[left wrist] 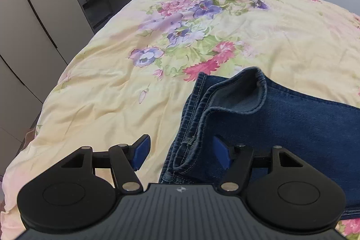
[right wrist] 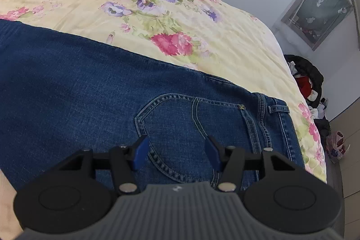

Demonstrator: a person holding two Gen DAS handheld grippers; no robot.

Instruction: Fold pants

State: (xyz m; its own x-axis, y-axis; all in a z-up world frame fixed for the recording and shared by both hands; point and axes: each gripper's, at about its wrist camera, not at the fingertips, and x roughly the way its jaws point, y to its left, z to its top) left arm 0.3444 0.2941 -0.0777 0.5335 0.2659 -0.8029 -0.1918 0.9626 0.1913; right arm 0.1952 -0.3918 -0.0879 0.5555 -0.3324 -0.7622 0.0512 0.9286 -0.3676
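While the jeans (right wrist: 94, 87) are lying lengthwise across the bed (left wrist: 101, 87), the left claw (left wrist: 182, 153) is hovering open over the hems and the right claw (right wrist: 177, 153) open, empty, above the back pocket (right wrist: 180, 123).

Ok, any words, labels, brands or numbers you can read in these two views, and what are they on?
No readable text in either view.
Small pale emblem on each tool's grey body: a symbol, no letters.
Jeans: stitching only, no brand tag visible.
Bag on the floor: print too small and blurred to read.
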